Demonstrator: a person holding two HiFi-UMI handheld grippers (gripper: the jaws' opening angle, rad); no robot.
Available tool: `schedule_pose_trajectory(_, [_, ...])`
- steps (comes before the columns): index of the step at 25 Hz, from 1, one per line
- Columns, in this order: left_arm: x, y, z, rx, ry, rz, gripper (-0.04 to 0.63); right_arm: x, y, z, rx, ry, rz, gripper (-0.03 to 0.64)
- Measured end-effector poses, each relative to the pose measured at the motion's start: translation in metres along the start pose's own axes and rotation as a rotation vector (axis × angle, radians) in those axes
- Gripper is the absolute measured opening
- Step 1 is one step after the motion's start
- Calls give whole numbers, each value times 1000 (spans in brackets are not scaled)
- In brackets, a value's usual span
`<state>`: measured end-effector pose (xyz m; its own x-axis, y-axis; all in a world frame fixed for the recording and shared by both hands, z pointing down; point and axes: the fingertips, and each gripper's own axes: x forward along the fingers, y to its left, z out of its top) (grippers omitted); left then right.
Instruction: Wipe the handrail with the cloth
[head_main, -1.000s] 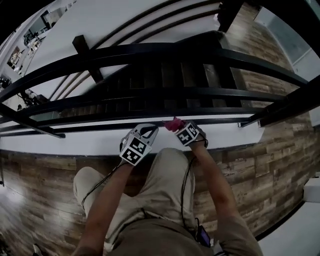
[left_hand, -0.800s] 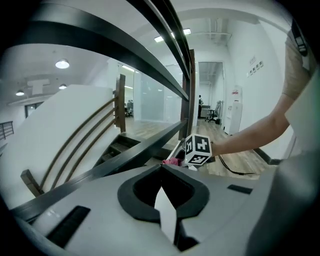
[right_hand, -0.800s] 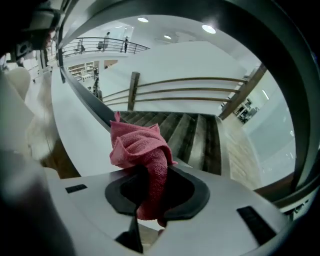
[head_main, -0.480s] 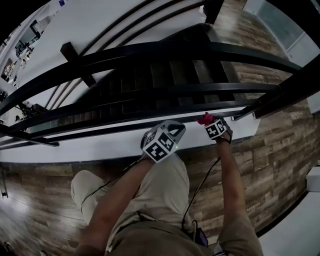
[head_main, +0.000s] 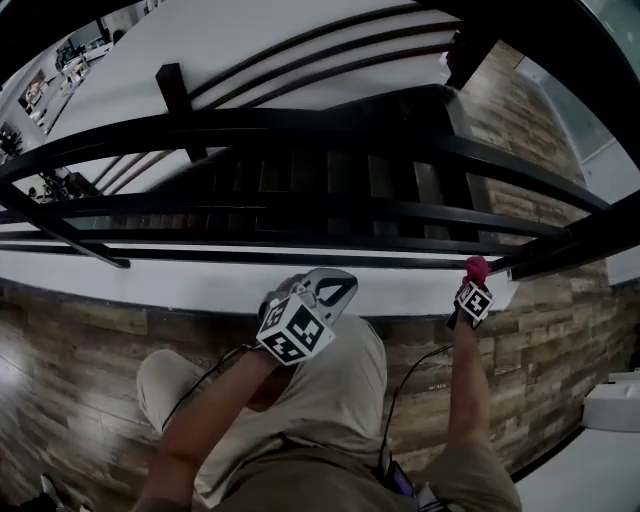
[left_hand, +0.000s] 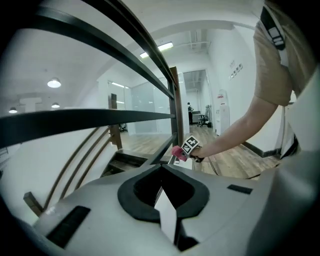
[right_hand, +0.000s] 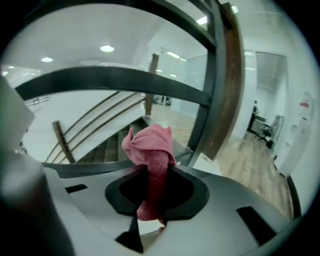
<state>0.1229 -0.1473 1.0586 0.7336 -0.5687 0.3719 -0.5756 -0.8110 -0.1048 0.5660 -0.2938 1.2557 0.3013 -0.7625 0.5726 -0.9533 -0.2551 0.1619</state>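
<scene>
Black metal bars of the handrail (head_main: 300, 118) sweep across the head view from the left edge. Dark stairs (head_main: 330, 175) drop away behind them, and a white ledge (head_main: 180, 288) runs under them along the wooden floor (head_main: 80, 345).

Left of centre, the left gripper (head_main: 325, 290) hangs over the person's beige-trousered knee (head_main: 330, 385), just short of the ledge and clear of every bar. In its own view the left gripper (left_hand: 162, 197) has its jaws drawn together with nothing between them. The railing bars arch overhead there, and the right gripper (left_hand: 189, 146) shows small in the distance.

Further right, the right gripper (head_main: 472, 292) is stretched out at arm's length, well apart from the left one. Its jaws are clamped on the pink cloth (head_main: 476, 267). In its own view, the right gripper (right_hand: 150, 210) pinches the lower part of the cloth (right_hand: 150, 147), and the bunched top stands up above the jaws.

The cloth sits at the right end of the lowest bar (head_main: 250, 257), close to a brown-faced post (right_hand: 222, 85). Whether it actually presses on the metal cannot be made out.
</scene>
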Motion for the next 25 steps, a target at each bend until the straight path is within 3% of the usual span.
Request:
schedule_pose_trajectory(2, [-40, 19, 3, -25, 23, 32, 15, -53, 44, 0, -159, 55, 142, 89])
schedule_pose_trajectory(4, [-80, 28, 3, -60, 70, 52, 15, -122, 92, -5, -360, 129, 349, 89])
schedule_pose_trajectory(6, [-126, 38, 3, -77, 120, 81, 15, -200, 144, 3, -553, 112, 570, 89])
schedule_pose_trajectory(8, [-165, 44, 10, -134, 151, 125, 15, -275, 179, 30, -648, 79, 743, 89])
schedule_pose_trajectory(12, [-212, 12, 61, -315, 191, 173, 15, -406, 189, 79, -623, 132, 956, 89])
schedule_pose_trajectory(16, [-229, 11, 149, -428, 165, 246, 15, -477, 197, 167, -650, 130, 1101, 89])
schedule_pose_trajectory(19, [-248, -5, 227, -458, 171, 256, 15, -534, 183, 222, -727, 161, 1230, 89])
schedule_pose_trajectory(25, [-282, -45, 364, -477, 191, 247, 15, -618, 142, 320, -701, 158, 1316, 89])
